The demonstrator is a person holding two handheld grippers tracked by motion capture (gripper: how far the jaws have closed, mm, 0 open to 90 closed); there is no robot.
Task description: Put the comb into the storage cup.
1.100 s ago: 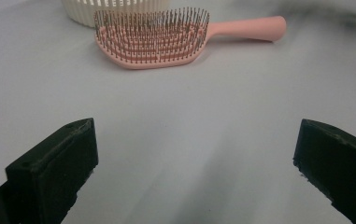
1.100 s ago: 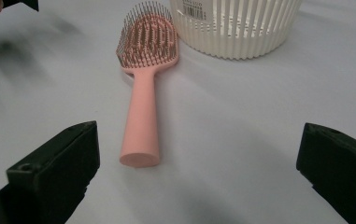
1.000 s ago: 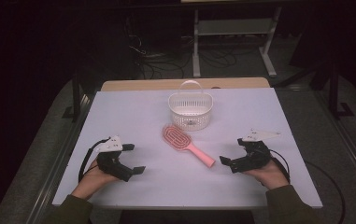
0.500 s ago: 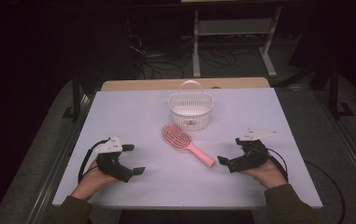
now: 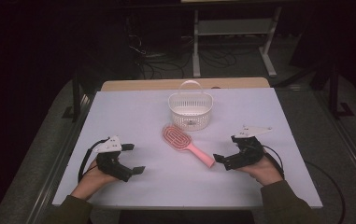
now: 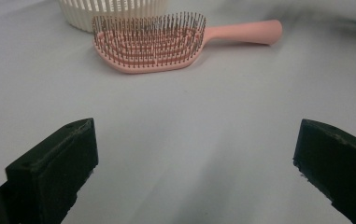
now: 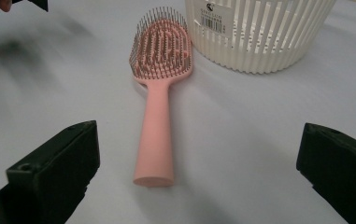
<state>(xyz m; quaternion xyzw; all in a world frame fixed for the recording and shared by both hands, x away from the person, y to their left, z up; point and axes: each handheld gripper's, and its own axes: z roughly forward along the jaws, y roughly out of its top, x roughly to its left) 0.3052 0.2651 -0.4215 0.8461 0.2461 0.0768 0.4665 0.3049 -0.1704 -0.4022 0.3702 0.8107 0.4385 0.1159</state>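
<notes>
With the right gripper jaws spread wide just beside the handle end of the pink hairbrush, which lies bristles-up near the white basket, straddle the handle squarely before closing, presumably for the basket; the left gripper rests open, well apart

between the right gripper and the brush handle end the table is bare, so the wide-open jaws have a straight way in. the basket stands just behind the brush head, closing off the far side there. the left gripper, jaws wide too, has open tabletop all the way to the brush's bristled side. both flanks of the handle lie free. the table's left and right margins hold nothing to steer around.
</notes>
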